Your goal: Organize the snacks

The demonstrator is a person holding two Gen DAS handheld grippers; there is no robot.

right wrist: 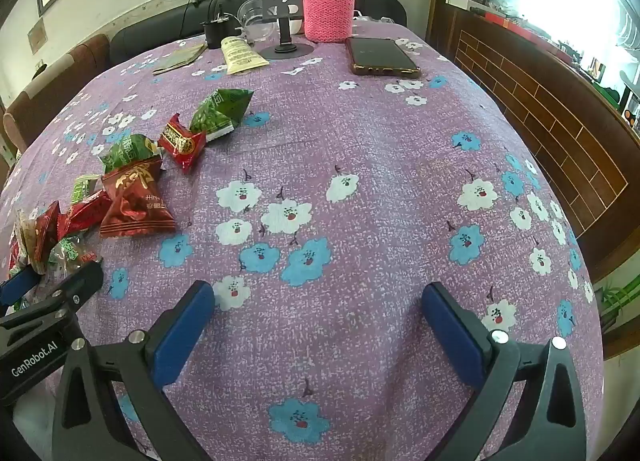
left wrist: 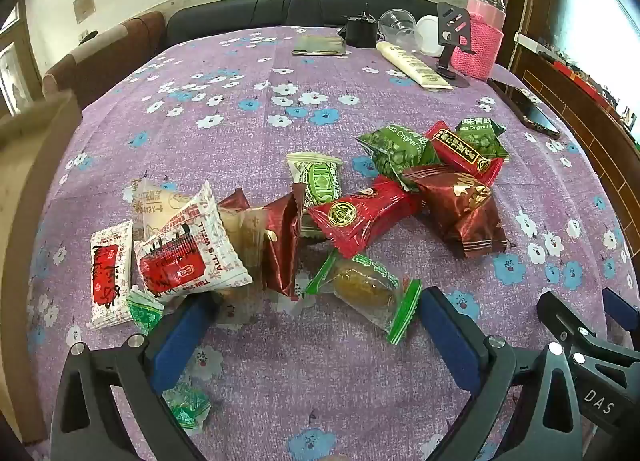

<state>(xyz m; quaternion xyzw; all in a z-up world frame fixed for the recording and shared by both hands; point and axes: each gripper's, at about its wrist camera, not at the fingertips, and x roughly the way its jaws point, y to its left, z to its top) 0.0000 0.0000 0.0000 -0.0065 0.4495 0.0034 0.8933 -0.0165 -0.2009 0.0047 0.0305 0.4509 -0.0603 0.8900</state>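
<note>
- The left gripper [left wrist: 316, 325] has a black frame with triangular cut-outs in its two arms.
- Its fingers [left wrist: 180, 341] carry flat blue pads, each fixed by a round silver screw.
- The right gripper [right wrist: 318, 319] has the same build: black arms, blue pads, silver screws at the joints.
- In the left wrist view its body bears white "DAS" lettering.
- In the right wrist view the left gripper's black side reads "GenRobot.AI" in white.
</note>
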